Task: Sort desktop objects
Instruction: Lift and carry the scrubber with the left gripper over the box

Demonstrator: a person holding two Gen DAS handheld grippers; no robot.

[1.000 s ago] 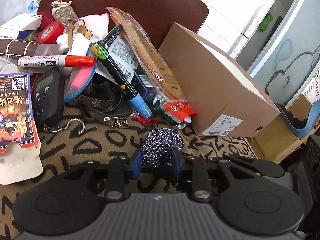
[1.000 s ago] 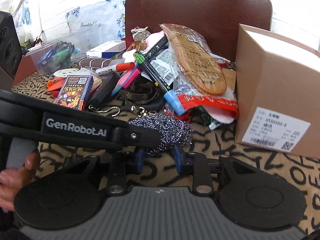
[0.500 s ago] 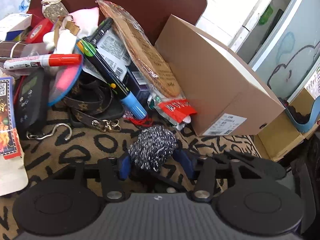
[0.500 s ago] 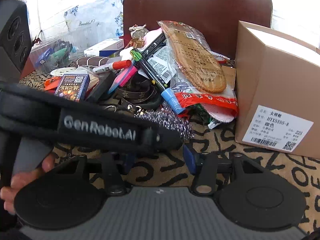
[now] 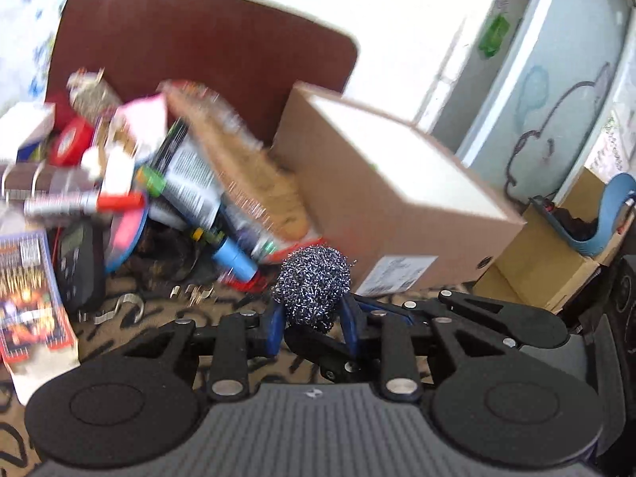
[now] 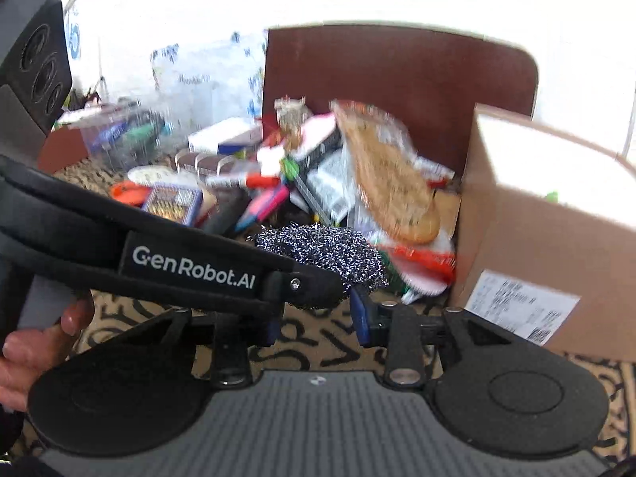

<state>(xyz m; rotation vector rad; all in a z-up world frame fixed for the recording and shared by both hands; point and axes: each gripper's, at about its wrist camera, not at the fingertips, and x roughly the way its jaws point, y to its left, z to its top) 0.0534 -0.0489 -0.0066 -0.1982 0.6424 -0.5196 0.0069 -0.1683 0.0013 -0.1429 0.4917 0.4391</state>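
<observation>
- One steel-wool scourer (image 5: 312,288) is showing.
- One cardboard box (image 5: 381,194) is standing.
- One red-capped marker (image 5: 85,203) is lying.
- One blue-capped marker (image 5: 234,259) is lying.

Worktop cover (image 6: 318,342): tan cloth with black squiggle print, from 6 o'clock outward in both views.
Chair back (image 5: 206,51): dark reddish-brown, rounded top corners, upright at 12 o'clock behind the clutter.
Wall (image 5: 397,8): white, brightly lit, washed out toward 12 o'clock.
Panel (image 5: 556,91): pale blue-grey with a cartoon line drawing, at 2 o'clock in the left view.
Floral fabric (image 6: 198,75): white with blue flowers, at 11 o'clock in the right view.
Light: strong, blown-out highlights; much motion blur.
</observation>
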